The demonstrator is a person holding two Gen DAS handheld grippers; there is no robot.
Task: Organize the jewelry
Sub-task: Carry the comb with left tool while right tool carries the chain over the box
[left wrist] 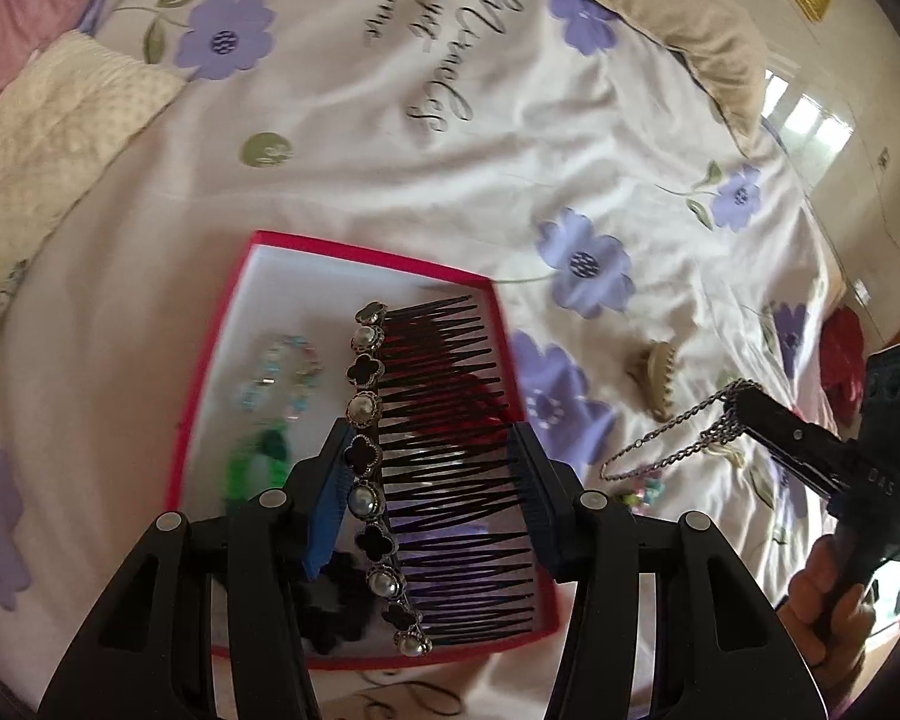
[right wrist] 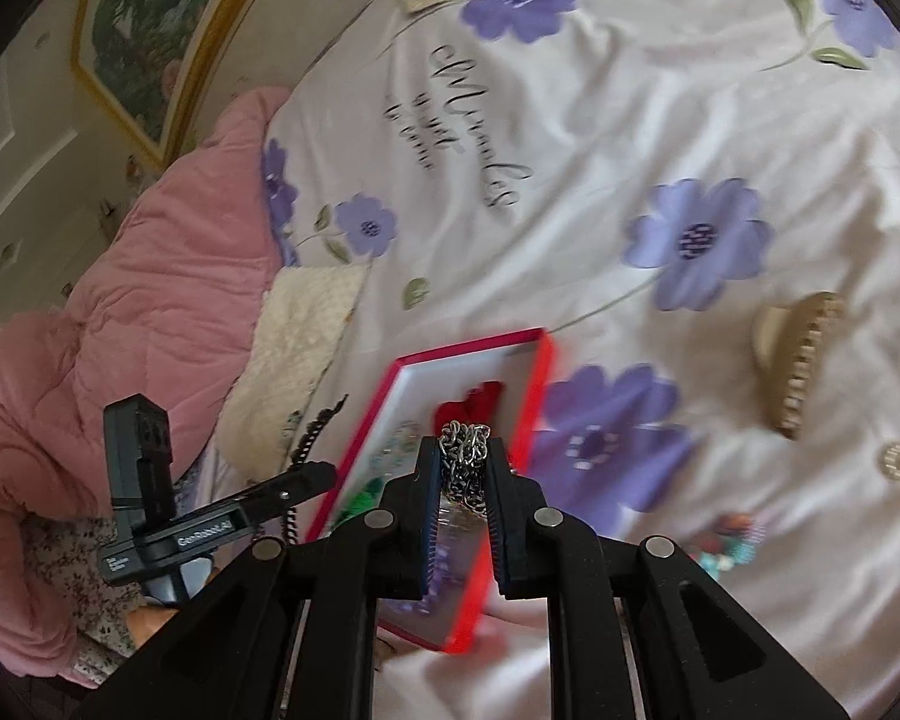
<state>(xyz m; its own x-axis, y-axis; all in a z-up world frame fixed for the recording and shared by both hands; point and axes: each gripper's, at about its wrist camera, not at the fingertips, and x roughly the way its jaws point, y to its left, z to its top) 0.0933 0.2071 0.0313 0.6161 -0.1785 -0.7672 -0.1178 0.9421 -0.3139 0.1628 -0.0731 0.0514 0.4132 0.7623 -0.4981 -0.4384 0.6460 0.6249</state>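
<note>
I am gripping a black hair comb (left wrist: 444,468) edged with pearls and black clovers between my left fingers (left wrist: 429,501), holding it over the open red box (left wrist: 366,252) lying on the bed (left wrist: 390,138). My right fingers (right wrist: 463,510) are clenching a bunched silver chain (right wrist: 465,450) just above the box's near edge. A beige claw clip (right wrist: 795,360) is lying on the bed, off to the right of my right fingers.

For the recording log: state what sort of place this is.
Most likely a bedroom, with the work done on a bed: a floral duvet covers the surface, a pink quilt is bunched at one side, and a framed picture hangs on the wall.
</note>
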